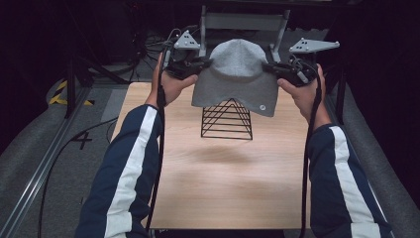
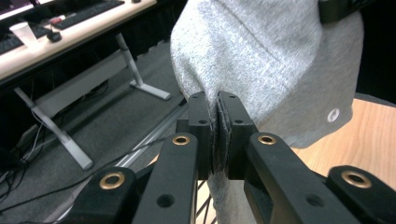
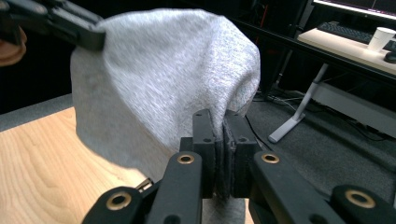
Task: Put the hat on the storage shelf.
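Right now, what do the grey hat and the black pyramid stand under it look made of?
Grey hat: soft heathered knit fabric, matte; it folds where each claw pinches it. Pyramid stand: thin black rods, probably painted metal wire.

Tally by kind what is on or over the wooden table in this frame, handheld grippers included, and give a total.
Grey knit hat: 1
Black wire pyramid stand: 1
Handheld grippers: 2, left gripper and right gripper, each shut on the hat's edge
Total: 4
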Motion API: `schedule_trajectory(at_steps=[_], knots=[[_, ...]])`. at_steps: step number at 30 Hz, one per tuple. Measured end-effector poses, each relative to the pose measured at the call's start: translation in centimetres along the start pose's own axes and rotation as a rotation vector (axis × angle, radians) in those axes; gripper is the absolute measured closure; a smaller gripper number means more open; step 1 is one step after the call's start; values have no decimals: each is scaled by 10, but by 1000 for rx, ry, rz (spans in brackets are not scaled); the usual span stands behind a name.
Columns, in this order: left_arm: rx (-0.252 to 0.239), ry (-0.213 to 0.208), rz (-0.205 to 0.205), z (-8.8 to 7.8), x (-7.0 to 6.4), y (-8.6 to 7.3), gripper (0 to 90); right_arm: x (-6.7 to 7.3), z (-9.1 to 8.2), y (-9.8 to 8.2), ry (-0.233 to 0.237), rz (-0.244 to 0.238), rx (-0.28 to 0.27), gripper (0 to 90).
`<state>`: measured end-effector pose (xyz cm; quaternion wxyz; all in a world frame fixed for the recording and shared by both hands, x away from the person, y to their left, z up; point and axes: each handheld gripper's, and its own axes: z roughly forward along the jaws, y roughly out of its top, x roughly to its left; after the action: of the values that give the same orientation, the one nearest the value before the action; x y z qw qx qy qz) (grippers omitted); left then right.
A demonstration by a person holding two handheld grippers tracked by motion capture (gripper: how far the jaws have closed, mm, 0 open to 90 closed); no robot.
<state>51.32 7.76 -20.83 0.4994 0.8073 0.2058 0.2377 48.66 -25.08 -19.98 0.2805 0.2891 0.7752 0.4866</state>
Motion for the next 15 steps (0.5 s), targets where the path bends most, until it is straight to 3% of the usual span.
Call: schedule_trajectory(at_steps=[4,15], knots=[[-16,-4,14,-13,-6,1,849,3,-4,-1,12,-2,-11,852],[-4,-27,28,-11,-14,-17,848,10,-4,-8,22,-17,-1,851]])
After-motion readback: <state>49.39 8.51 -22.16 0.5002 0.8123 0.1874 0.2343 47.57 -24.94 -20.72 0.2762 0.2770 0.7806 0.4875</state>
